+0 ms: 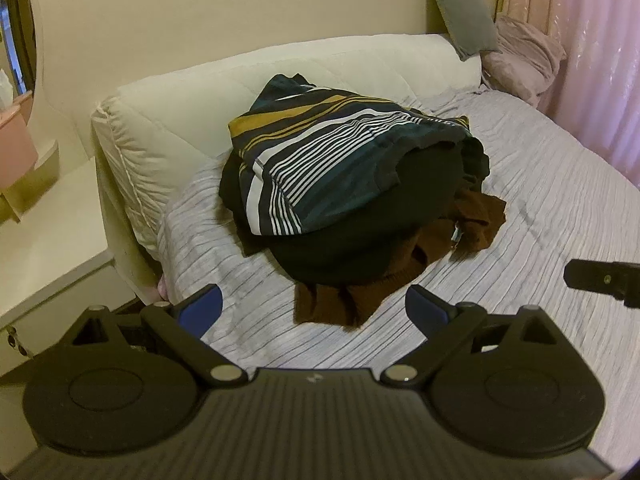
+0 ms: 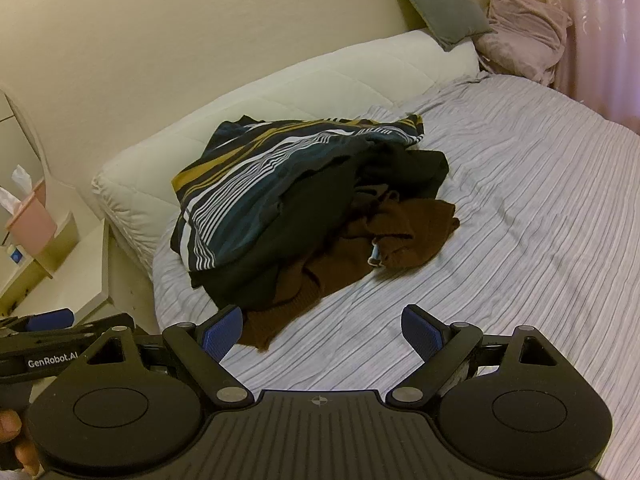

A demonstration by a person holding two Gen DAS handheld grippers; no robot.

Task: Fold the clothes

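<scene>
A bed [image 1: 540, 208] with a pale lilac striped sheet filled both wrist views. Near its middle, toward 12 o'clock from each camera, lay a heap of unfolded clothes [image 1: 344, 184]. On top sat a striped garment [image 1: 320, 148] in dark teal, white and mustard. Beneath it lay a black garment [image 1: 352, 248], and under that a brown garment [image 1: 472, 216] spread out toward 5 o'clock of the heap, with an edge reaching toward the cameras.

The left tongs [image 1: 312, 312] hovered over the sheet at 6 o'clock of the heap, blue pads spread wide, nothing between them. The right tongs [image 2: 322, 334] hovered likewise, pads spread wide and pinching nothing, close to the brown garment's near edge but apart from it. In the left view, part of the right tool showed at 3 o'clock. In the right view, the left tool showed at 9 o'clock, with fingers of a hand [image 2: 16, 440] at 8 o'clock.

A cream padded headboard [image 1: 168, 120] ran along the far side of the bed at 11 o'clock. A grey cushion [image 1: 460, 12] leaned on the wall at 1 o'clock, with a crumpled pink pillow [image 1: 524, 56] beside it. A white nightstand [image 1: 44, 248] stood at 9 o'clock, and a pink tissue box [image 2: 30, 220] sat beyond it.
</scene>
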